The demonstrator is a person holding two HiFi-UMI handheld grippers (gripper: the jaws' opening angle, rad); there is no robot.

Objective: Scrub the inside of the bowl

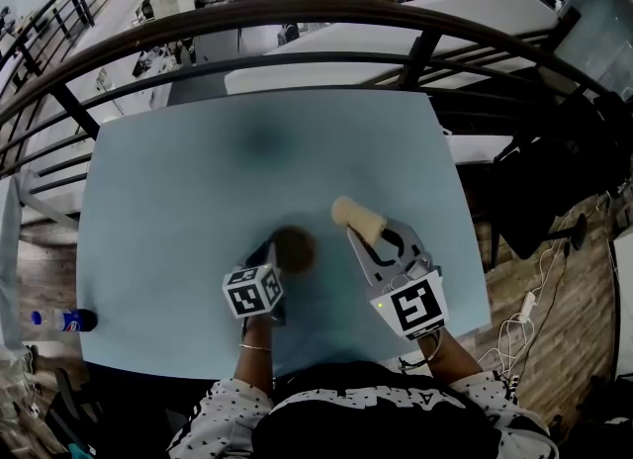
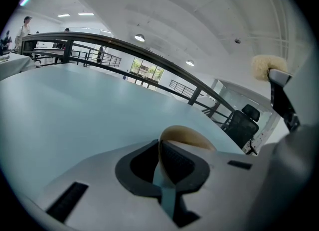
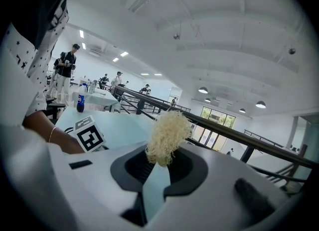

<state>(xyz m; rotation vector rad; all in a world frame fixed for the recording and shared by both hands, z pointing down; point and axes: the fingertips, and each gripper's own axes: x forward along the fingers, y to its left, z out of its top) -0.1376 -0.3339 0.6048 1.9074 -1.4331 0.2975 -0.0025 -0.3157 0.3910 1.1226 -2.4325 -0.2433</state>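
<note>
Left claw (image 2: 162, 163) is clamped on the brown bowl (image 2: 192, 136) at its near rim, bowl sitting just ahead of it on the pale blue table (image 1: 178, 180). I've got my right claw (image 3: 158, 168) pinching a stringy scrub pad (image 3: 168, 133) (straw-coloured), just right of the bowl, not touching.

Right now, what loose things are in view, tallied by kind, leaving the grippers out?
Bowl: 1
Fibrous scrubber: 1
Bottle: 1
Total: 3
</note>
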